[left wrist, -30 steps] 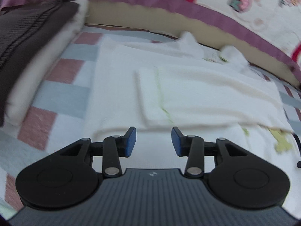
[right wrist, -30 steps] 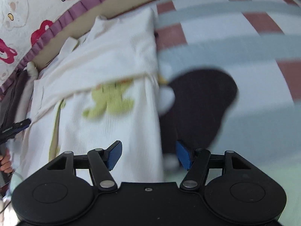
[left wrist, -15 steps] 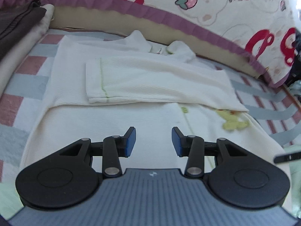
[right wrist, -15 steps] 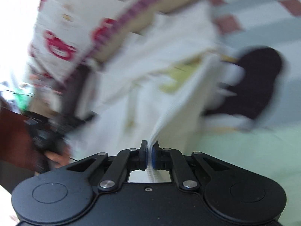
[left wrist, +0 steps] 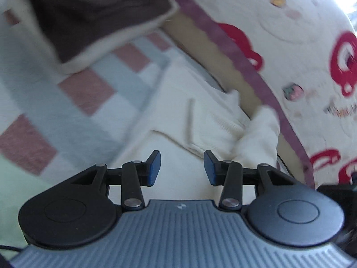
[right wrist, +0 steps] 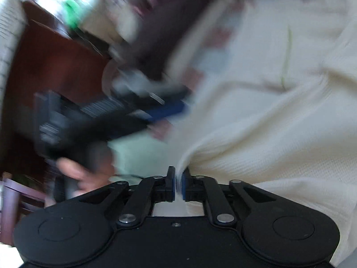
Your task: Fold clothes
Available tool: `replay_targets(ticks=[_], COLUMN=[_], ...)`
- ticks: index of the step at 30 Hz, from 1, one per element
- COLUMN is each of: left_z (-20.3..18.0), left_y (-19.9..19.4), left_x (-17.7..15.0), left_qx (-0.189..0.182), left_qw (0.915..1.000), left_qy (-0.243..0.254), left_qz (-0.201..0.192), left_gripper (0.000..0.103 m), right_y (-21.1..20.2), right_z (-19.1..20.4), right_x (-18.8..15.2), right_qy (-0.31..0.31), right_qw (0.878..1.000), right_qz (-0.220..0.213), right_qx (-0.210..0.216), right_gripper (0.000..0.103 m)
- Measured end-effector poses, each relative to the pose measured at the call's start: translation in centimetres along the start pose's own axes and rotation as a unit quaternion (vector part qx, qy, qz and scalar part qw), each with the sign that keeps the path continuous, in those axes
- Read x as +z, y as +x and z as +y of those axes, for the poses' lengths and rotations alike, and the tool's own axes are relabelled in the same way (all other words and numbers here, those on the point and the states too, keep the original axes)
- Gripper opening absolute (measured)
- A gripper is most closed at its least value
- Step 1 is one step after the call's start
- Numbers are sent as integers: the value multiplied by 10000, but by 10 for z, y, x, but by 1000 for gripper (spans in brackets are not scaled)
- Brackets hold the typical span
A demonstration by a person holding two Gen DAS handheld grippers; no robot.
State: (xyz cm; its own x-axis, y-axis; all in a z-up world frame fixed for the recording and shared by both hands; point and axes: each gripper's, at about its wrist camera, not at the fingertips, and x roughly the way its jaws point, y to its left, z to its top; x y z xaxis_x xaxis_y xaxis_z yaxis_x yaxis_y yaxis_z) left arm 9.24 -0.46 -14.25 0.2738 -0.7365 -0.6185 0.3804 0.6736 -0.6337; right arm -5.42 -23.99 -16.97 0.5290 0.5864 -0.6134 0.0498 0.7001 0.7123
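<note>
A cream knit garment (left wrist: 174, 84) lies on the checked bed sheet (left wrist: 89, 89), one sleeve folded across its chest. My left gripper (left wrist: 182, 167) hovers open just above the garment's body with nothing between its blue pads. In the right wrist view the garment (right wrist: 267, 122) is pulled up into a ridge. My right gripper (right wrist: 178, 184) has a fold of its edge pinched between the pads, and the jaws are opening slightly. The left gripper (right wrist: 169, 109) shows there as a blur, held by a person's hand (right wrist: 73, 169).
A folded dark brown garment on a cream one (left wrist: 89, 11) sits on the sheet at the upper left. A quilt with red prints and a purple border (left wrist: 301, 44) runs along the far side. Dark wooden furniture (right wrist: 44, 67) stands beyond the bed's edge.
The right gripper shut on the garment's edge and swept it across toward the left gripper, lifting a fold. The left gripper rolled and moved toward the garment's collar side, staying open.
</note>
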Motion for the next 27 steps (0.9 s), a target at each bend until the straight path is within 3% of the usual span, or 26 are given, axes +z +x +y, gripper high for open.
replay_targets(ticks=[1, 3, 7, 8, 9, 12, 14, 18, 21, 23, 24, 25, 26, 27], left_z=[3, 2, -16, -22, -29, -51, -62, -80, -72, -71, -73, -75, -78, -81], left_y=[1, 5, 18, 22, 27, 40, 47, 57, 57, 55, 54, 52, 51, 50], left_x=[0, -1, -6, -8, -10, -19, -29, -50, -53, -56, -58, -61, -64, -66], left_qx=[42, 22, -190, -236, -240, -176, 104, 652, 477, 424, 406, 388, 348, 295], left_qw=[10000, 9999, 9986, 9977, 9963, 9895, 9814, 9579, 9626, 9611, 9584, 9547, 9521, 9501], left_qy=[-28, -33, 297, 432, 601, 1166, 1675, 2581, 2361, 2406, 2517, 2664, 2764, 2838], left_qz=[26, 114, 383, 467, 557, 835, 929, 1075, 1240, 1289, 1285, 1268, 1261, 1261], left_gripper=[43, 44, 49, 49, 51, 58, 58, 58, 58, 48, 28, 17, 17, 17], right_y=[1, -16, -68, -84, -100, -124, -121, -85, -56, -44, -41, -37, -35, -37], right_z=[-3, -6, -5, -4, -4, -13, -26, -57, -76, -86, -85, -83, -80, -79], right_x=[-1, 1, 19, 28, 40, 78, 105, 135, 135, 130, 127, 124, 121, 117], right_qy=[29, 104, 196, 205, 214, 528, 795, 1261, 1514, 1602, 1477, 1326, 1163, 1043], right_qw=[10000, 9999, 9985, 9974, 9954, 9749, 9538, 9333, 9284, 9281, 9252, 9231, 9202, 9164], right_qz=[21, -63, -500, -659, -832, -1178, -1172, -968, -917, -968, -1062, -1142, -1190, -1204], right_qx=[-2, 31, -78, -192, -426, -1812, -2651, -3220, -3268, -3220, -3329, -3425, -3542, -3673], right_gripper=[14, 34, 45, 54, 62, 66, 66, 66, 66, 65, 65, 61, 46, 24])
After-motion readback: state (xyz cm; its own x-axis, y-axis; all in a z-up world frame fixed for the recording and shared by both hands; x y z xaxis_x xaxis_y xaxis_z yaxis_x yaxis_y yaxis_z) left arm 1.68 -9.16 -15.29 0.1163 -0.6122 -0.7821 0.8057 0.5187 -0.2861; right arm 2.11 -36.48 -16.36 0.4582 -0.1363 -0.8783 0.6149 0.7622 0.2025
